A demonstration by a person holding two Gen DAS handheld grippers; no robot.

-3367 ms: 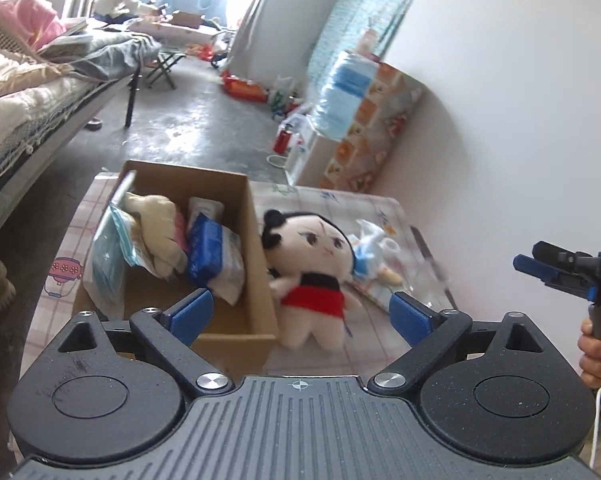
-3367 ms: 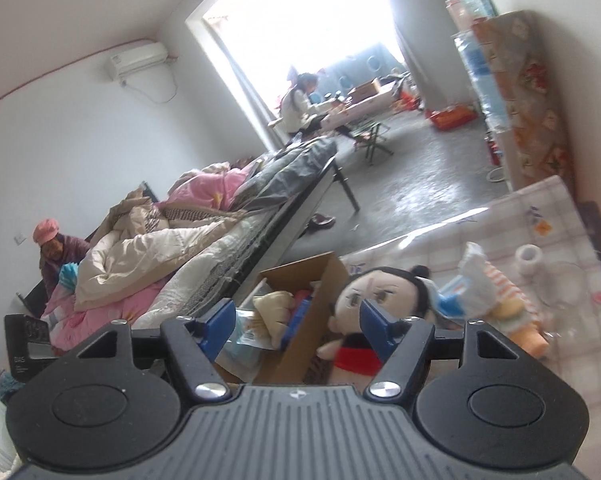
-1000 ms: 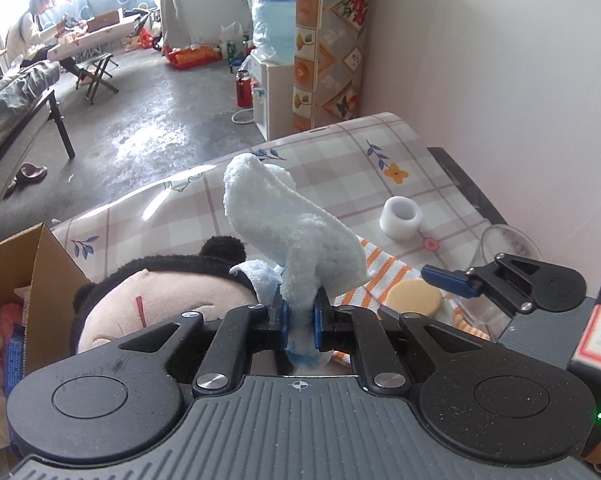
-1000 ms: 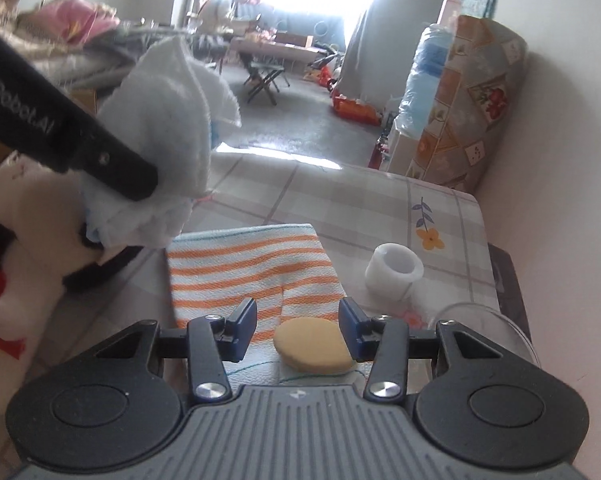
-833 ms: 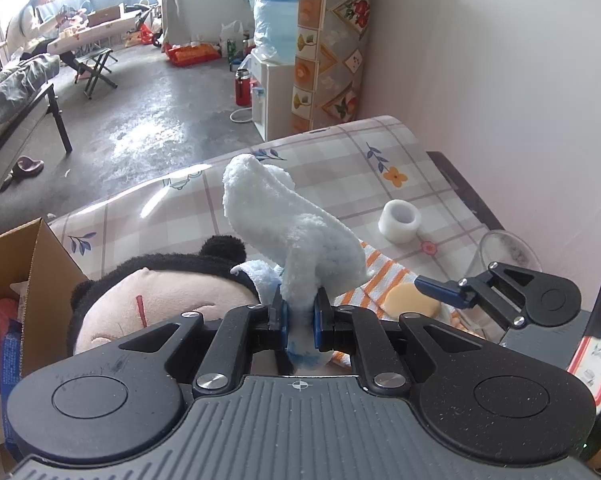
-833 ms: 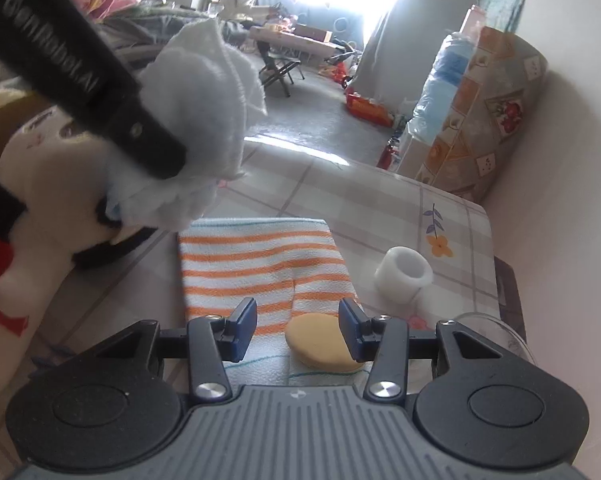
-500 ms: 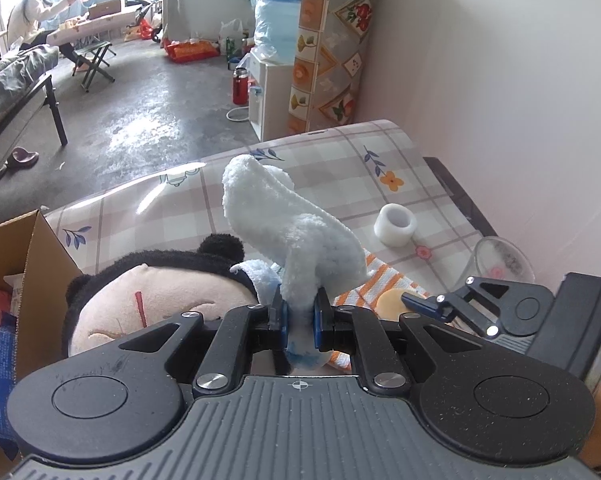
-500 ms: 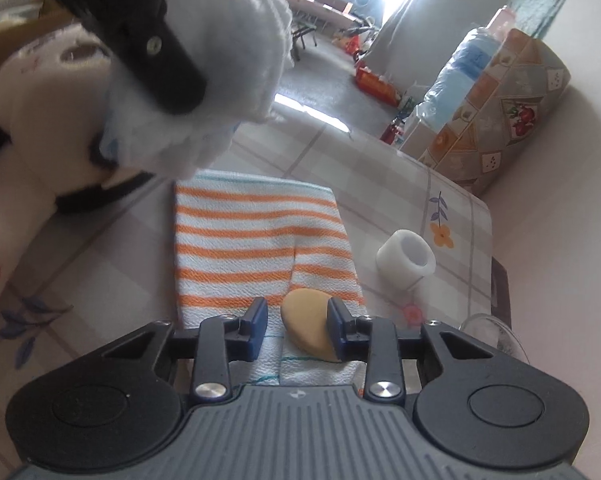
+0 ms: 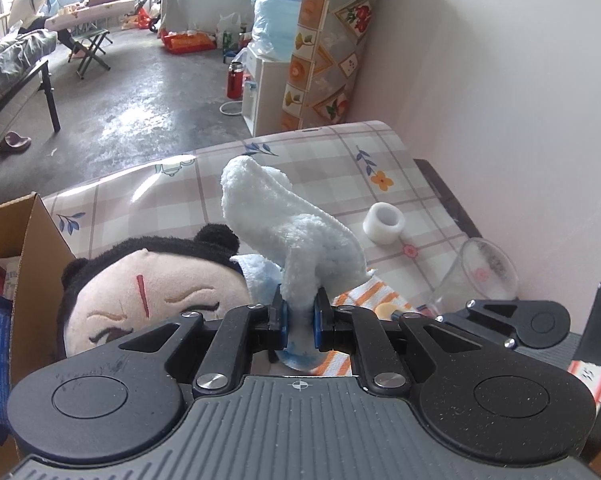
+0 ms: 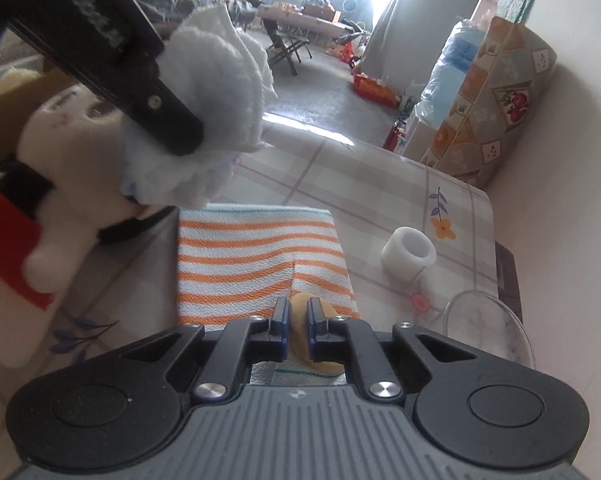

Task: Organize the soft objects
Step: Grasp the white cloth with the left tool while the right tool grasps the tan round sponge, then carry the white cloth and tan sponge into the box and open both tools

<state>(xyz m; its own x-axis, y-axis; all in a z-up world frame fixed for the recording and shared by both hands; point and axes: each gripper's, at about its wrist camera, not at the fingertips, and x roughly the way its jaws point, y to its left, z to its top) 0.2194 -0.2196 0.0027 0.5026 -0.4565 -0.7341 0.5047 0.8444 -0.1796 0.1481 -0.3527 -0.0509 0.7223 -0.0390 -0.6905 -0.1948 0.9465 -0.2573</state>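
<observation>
My left gripper [image 9: 299,316] is shut on a fluffy pale blue cloth [image 9: 284,220], held up over the head of a plush doll [image 9: 148,280] with black hair and a red outfit. From the right wrist view, that cloth [image 10: 216,80] hangs above the doll [image 10: 40,184]. An orange-striped towel [image 10: 240,256] lies flat on the checked table, and a round yellow sponge [image 10: 298,308] rests on its near edge. My right gripper [image 10: 297,322] is closing, and its pads squeeze the sponge between them.
An open cardboard box [image 9: 24,220] with soft things inside stands left of the doll. A white ring [image 10: 409,250] and a clear cup [image 10: 488,328] on its side lie at the right near the wall. A person sits at a far table.
My right gripper's jaws have come together on the yellow sponge, which lay loose between them before. The left gripper has kept its hold on the blue cloth and barely moved.
</observation>
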